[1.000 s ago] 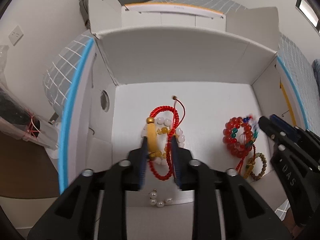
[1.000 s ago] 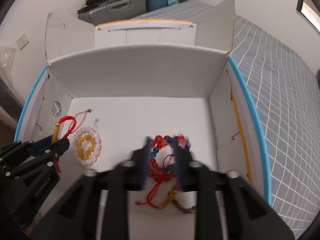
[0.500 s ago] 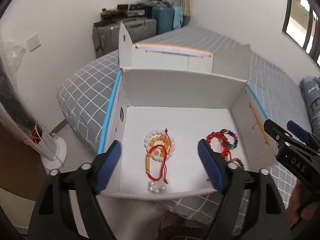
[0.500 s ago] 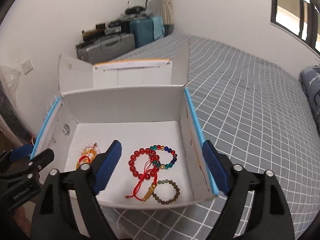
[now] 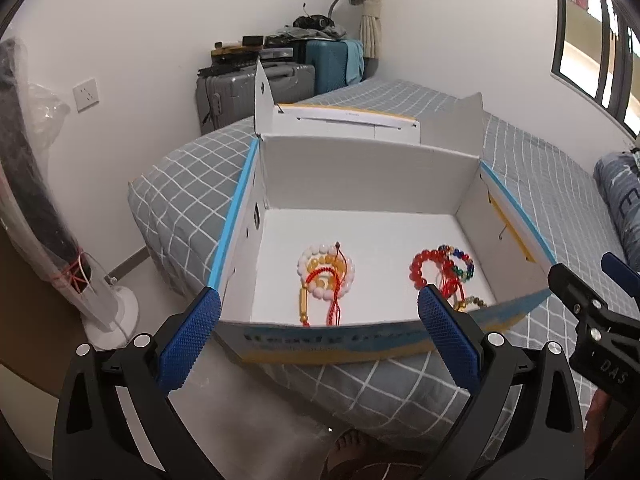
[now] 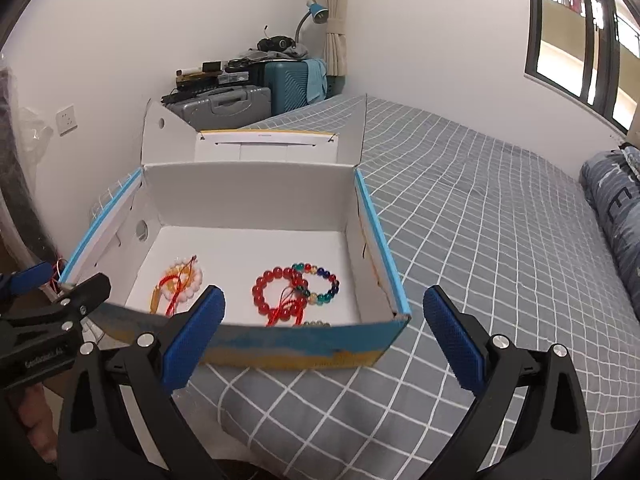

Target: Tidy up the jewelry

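An open white cardboard box (image 5: 360,168) (image 6: 248,184) sits on the bed corner. Inside on the left lie a white and yellow bead bracelet with a red cord bracelet (image 5: 326,272) (image 6: 180,284). On the right lie a red bead bracelet (image 5: 428,270) (image 6: 276,292), a multicoloured bead bracelet (image 6: 320,284) and a brown bead bracelet partly hidden by the front wall (image 5: 472,302). My left gripper (image 5: 318,338) is open and empty, in front of the box. My right gripper (image 6: 324,332) is open and empty, also in front of the box.
The bed has a grey checked cover (image 6: 480,208). Suitcases (image 5: 256,88) stand against the far wall. A wrapped fan on a white base (image 5: 112,316) stands left of the bed. A pillow (image 6: 616,200) lies at the right. A bare foot (image 5: 352,452) shows below.
Both grippers opened, letting go of the bracelets in the box, and pulled back and up out of the box. The bracelets now lie on the box floor.
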{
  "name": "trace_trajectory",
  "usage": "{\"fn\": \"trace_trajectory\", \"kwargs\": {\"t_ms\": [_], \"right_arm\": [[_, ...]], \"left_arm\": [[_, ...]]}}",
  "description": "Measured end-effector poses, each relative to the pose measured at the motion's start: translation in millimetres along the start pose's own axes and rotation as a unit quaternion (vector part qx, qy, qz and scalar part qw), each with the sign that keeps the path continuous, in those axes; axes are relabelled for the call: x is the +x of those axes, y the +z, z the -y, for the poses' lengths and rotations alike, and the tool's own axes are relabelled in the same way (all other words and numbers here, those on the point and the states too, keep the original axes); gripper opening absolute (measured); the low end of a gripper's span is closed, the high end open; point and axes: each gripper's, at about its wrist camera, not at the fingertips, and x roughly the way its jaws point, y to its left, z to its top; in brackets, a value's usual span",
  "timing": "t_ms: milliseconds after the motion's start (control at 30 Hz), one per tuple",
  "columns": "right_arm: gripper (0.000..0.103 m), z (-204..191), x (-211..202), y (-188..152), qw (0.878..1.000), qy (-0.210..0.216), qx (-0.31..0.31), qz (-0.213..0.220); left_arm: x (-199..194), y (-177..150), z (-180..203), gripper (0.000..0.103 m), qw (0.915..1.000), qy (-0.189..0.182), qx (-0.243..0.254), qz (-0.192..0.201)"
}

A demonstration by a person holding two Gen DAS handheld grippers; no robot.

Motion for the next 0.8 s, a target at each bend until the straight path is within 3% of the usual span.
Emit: {"fn": "trace_trajectory", "kwargs": {"t_ms": [467,800], "right_arm": [[0.095,4,9,-17,1.000,0.005,0.017,-0.014],[0.095,0,8,-18,1.000,0.010,0.016,-0.016]], "left_arm": [[-2,-18,10,0.097,0.9997,-0.016,0.016,-0.003],[0,-21,10,0.097,1.0000,0.000,0.009,0.001]]}}
